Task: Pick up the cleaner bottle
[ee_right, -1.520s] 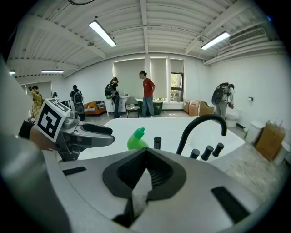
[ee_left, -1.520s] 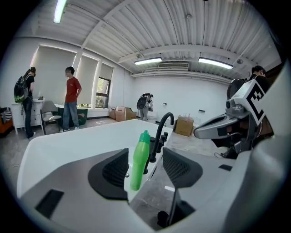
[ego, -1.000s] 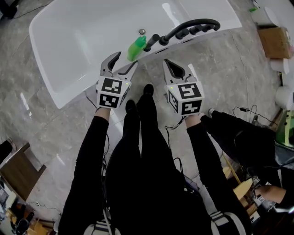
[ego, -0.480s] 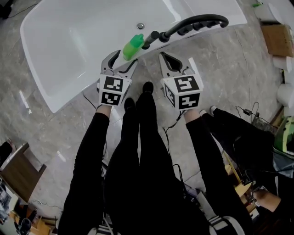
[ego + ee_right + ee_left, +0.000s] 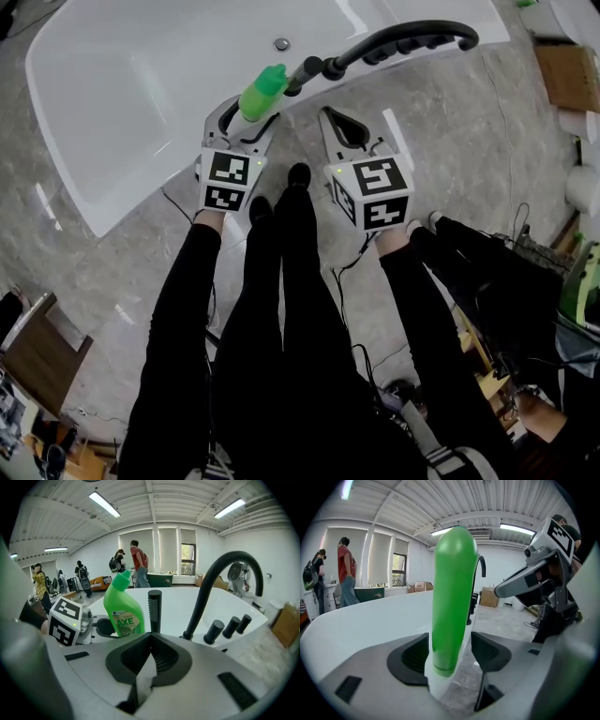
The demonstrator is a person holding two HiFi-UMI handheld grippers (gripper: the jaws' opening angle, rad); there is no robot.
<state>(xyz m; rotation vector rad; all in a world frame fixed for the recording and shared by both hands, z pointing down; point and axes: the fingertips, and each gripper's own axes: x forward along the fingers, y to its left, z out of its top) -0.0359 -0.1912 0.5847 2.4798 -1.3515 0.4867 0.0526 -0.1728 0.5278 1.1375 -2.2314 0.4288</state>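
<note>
The green cleaner bottle (image 5: 261, 92) stands upright on the near rim of the white bathtub (image 5: 122, 84), beside the black hand shower (image 5: 154, 611). My left gripper (image 5: 242, 117) is open, and its two fingers flank the bottle's lower body. In the left gripper view the bottle (image 5: 452, 602) rises between the black pads (image 5: 410, 658) with a narrow gap on each side. My right gripper (image 5: 337, 122) is shut and empty, just right of the bottle and short of the rim. In the right gripper view the bottle (image 5: 123, 609) shows its label, with the left gripper (image 5: 101, 625) around it.
A curved black faucet (image 5: 403, 42) and black knobs (image 5: 229, 627) sit on the tub rim to the right. Cables (image 5: 506, 230) trail over the marble floor. A cardboard box (image 5: 562, 75) stands at the far right. People stand far behind the tub.
Both grippers have moved forward toward the tub rim. The left one has come around the bottle, which now stands between its jaws.
</note>
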